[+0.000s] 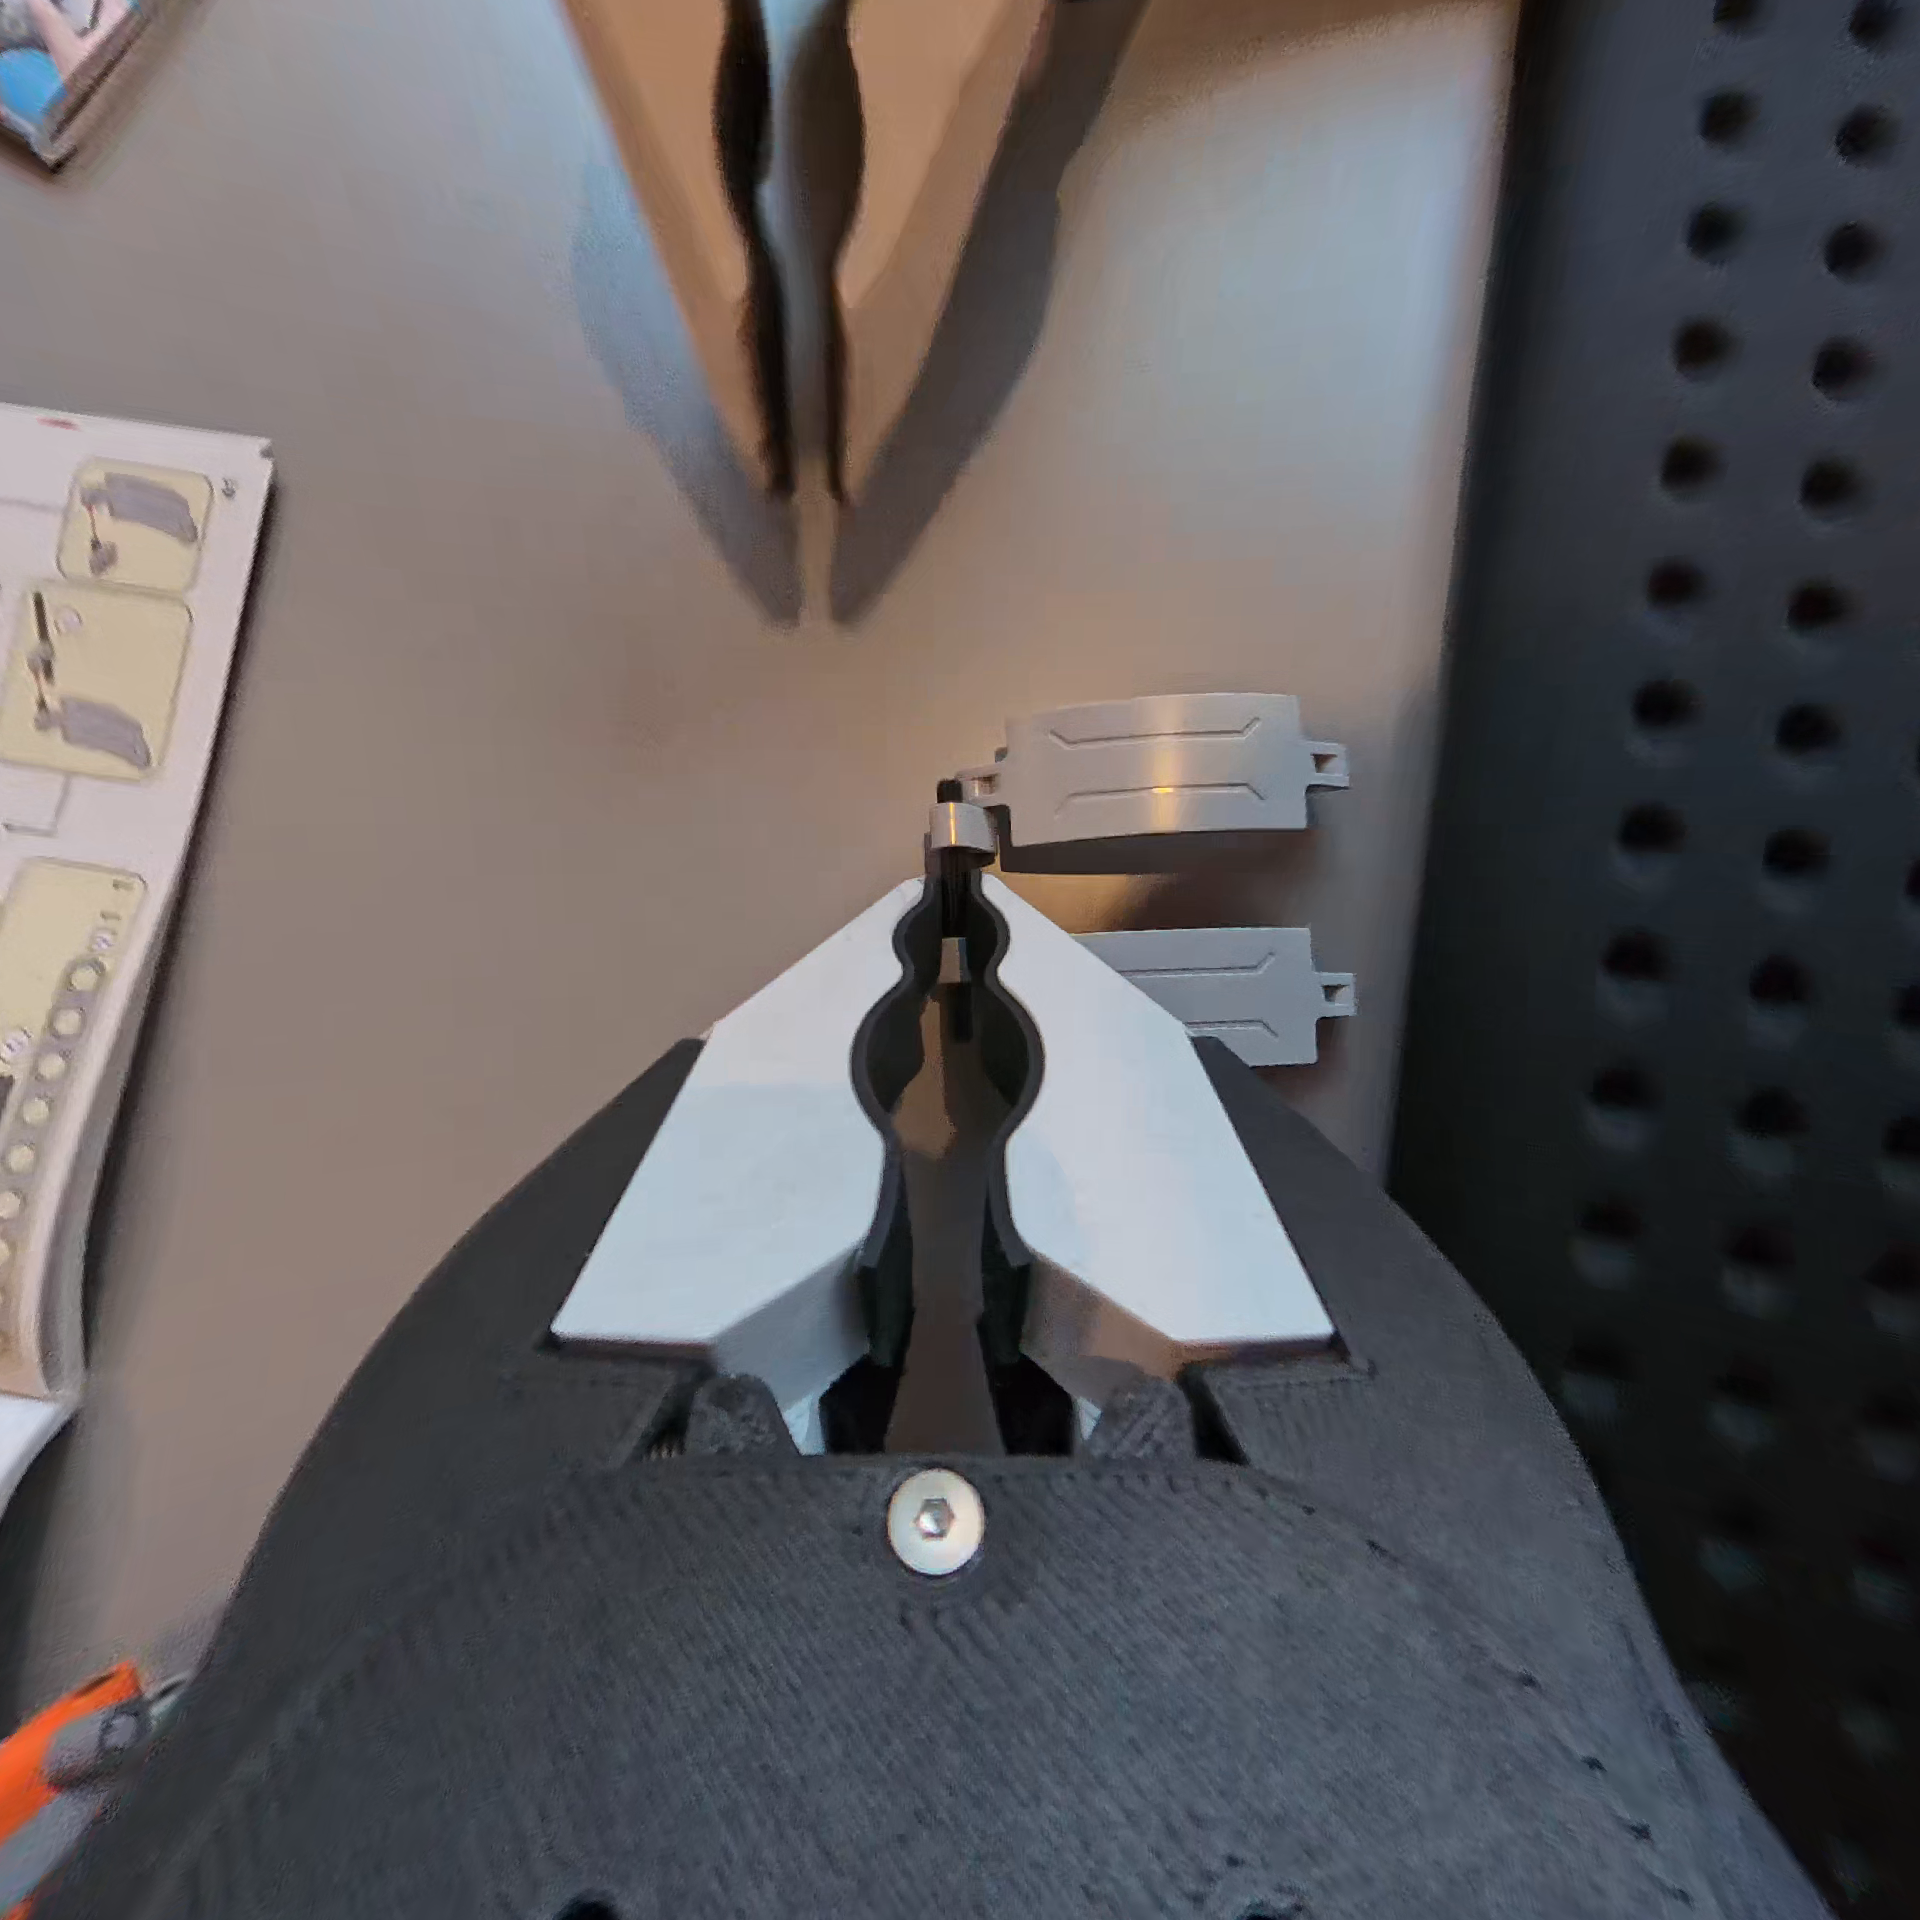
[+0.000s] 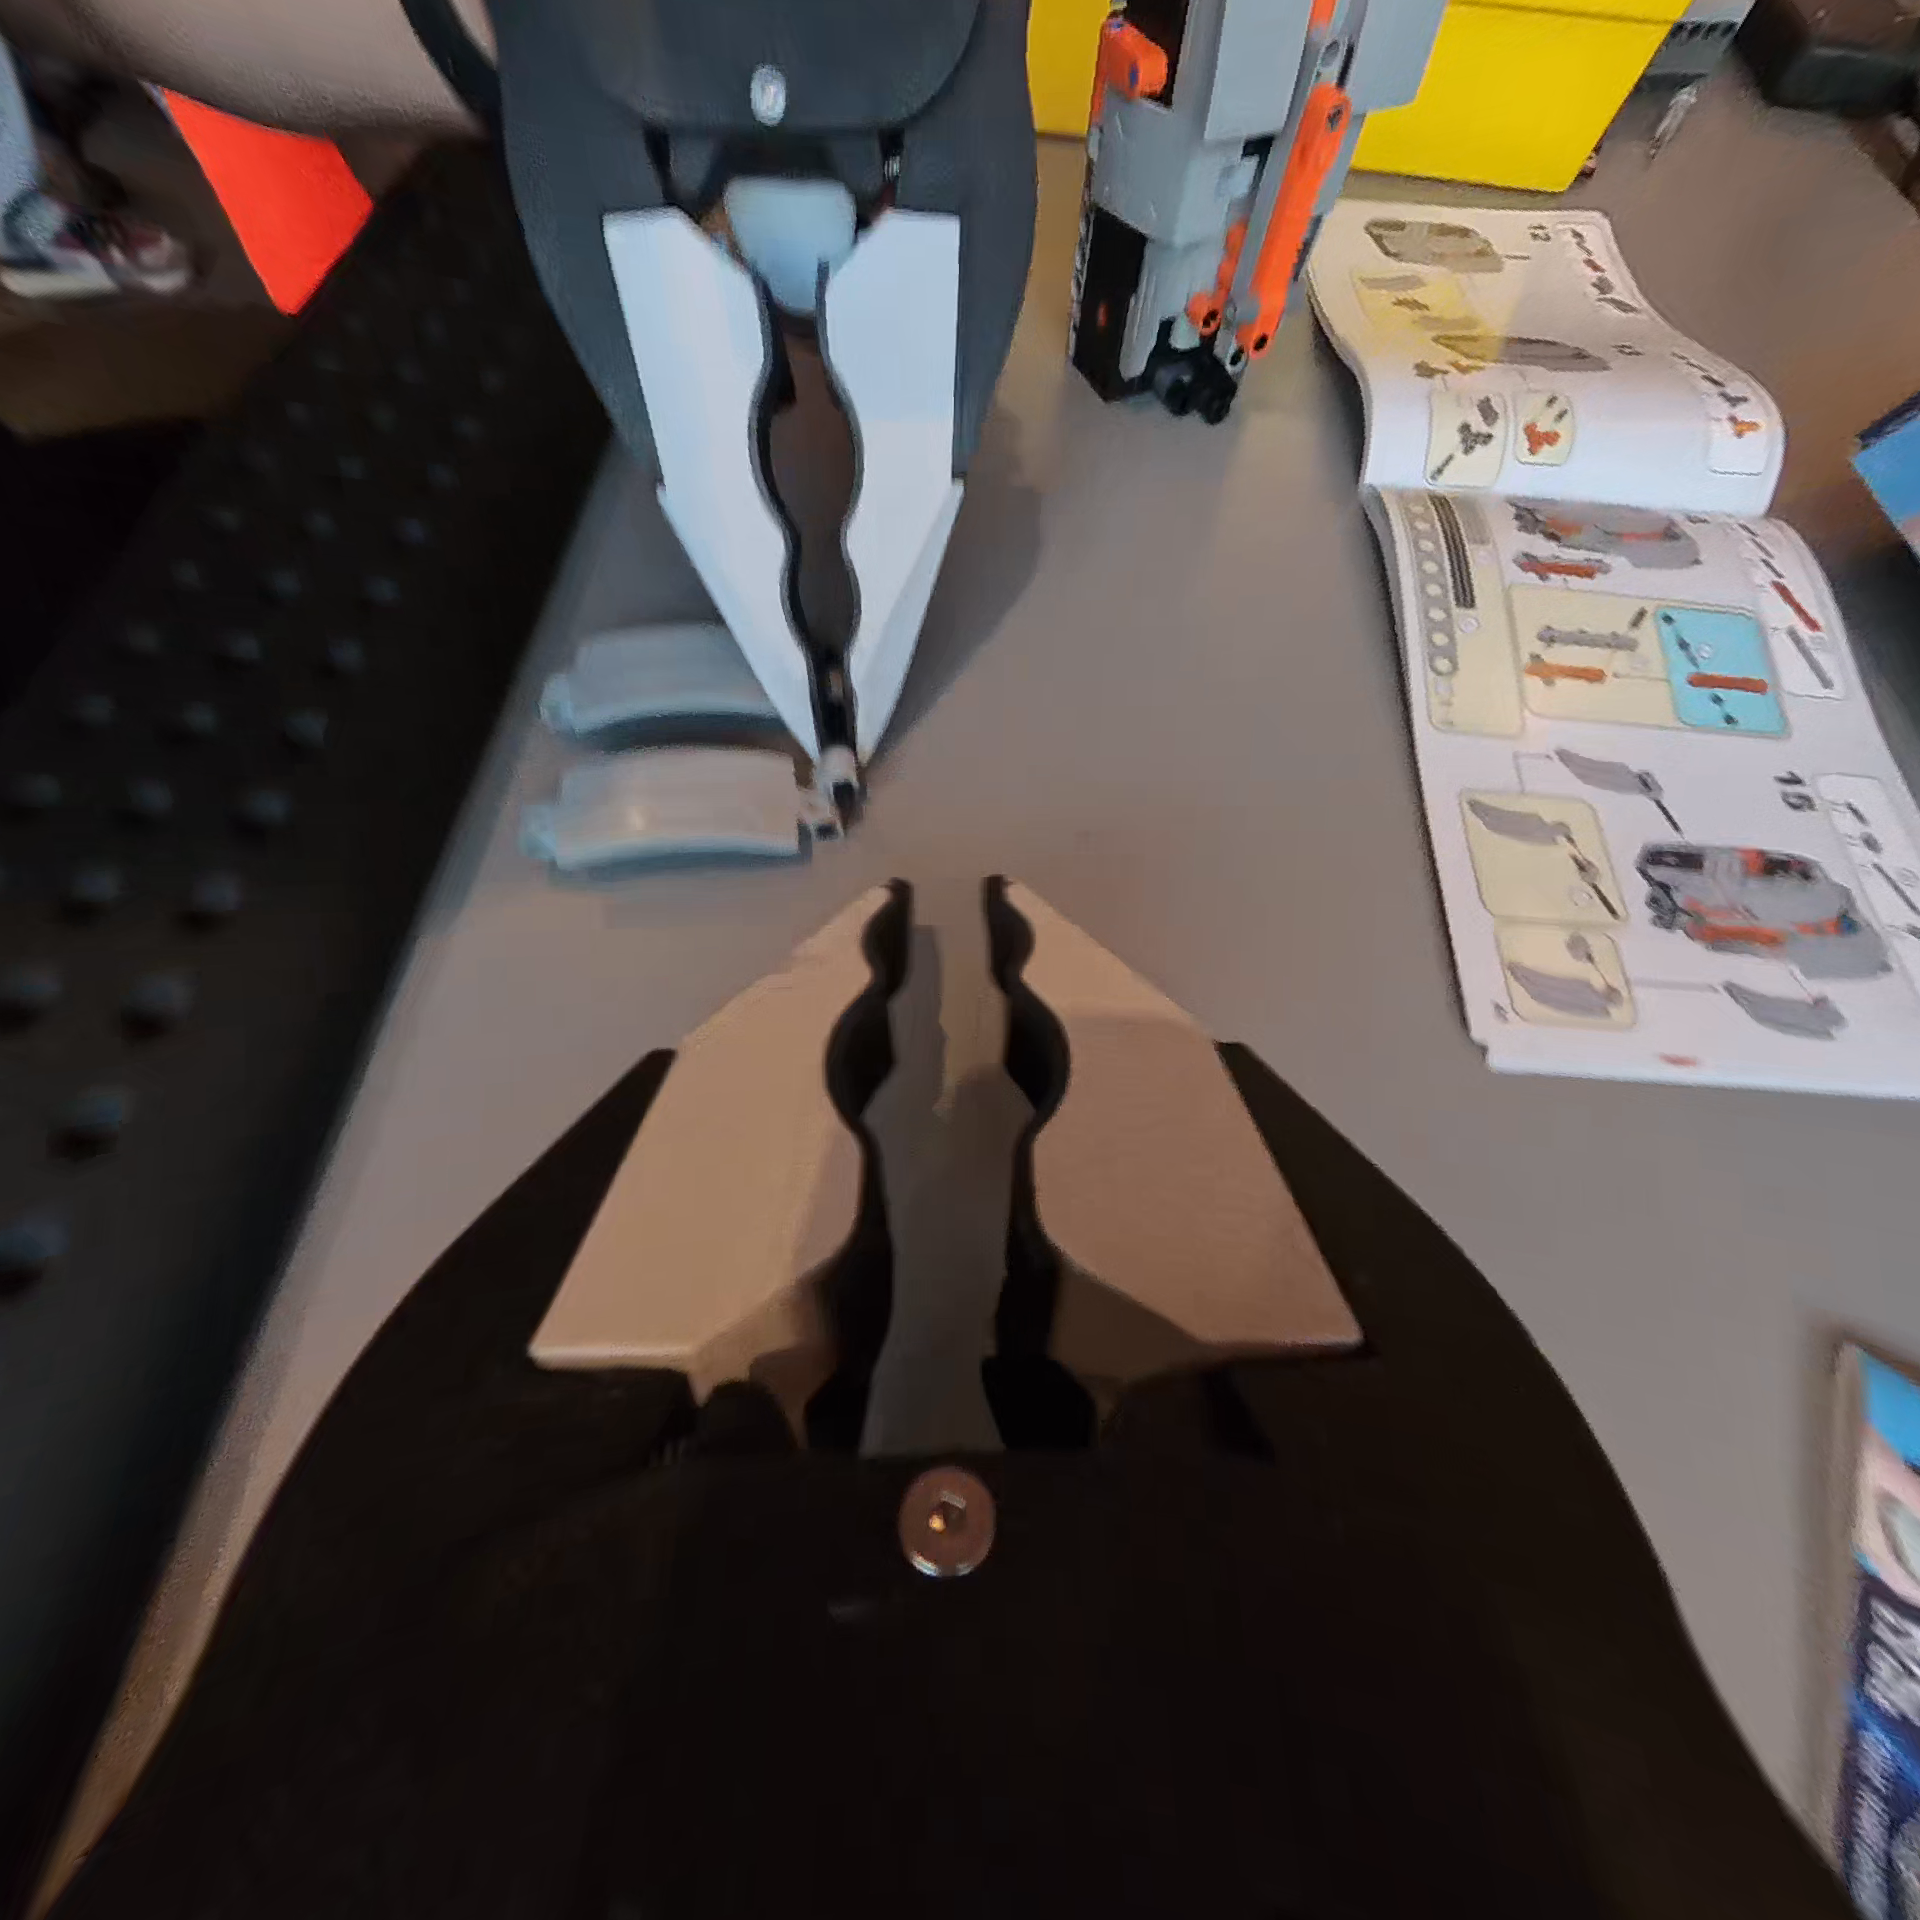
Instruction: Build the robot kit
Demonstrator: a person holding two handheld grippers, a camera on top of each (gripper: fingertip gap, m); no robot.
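My left gripper (image 1: 954, 888) is shut on a thin black axle (image 1: 954, 909). The axle carries a small grey bush (image 1: 961, 828) just past the fingertips. Its far end sits at the end tab of a curved grey panel (image 1: 1153, 774) lying on the table. A second curved grey panel (image 1: 1226, 987) lies beside it, partly behind my right finger. The right wrist view shows the same grasp: the left gripper (image 2: 836, 764) pinches the axle (image 2: 831, 675) next to the two panels (image 2: 675, 821). My right gripper (image 2: 943, 888) is open and empty, hovering over bare table short of the panels; it also shows in the left wrist view (image 1: 805, 499).
An open instruction booklet (image 2: 1621, 727) lies on the grey table. A black perforated board (image 2: 208, 727) borders the panels' side. An orange and grey brick model (image 2: 1205, 208) and a yellow box (image 2: 1507, 83) stand at the back. Another printed booklet (image 2: 1881, 1662) lies near the right gripper. Across from one pair of fingers to the other is roughly 6 centimeters.
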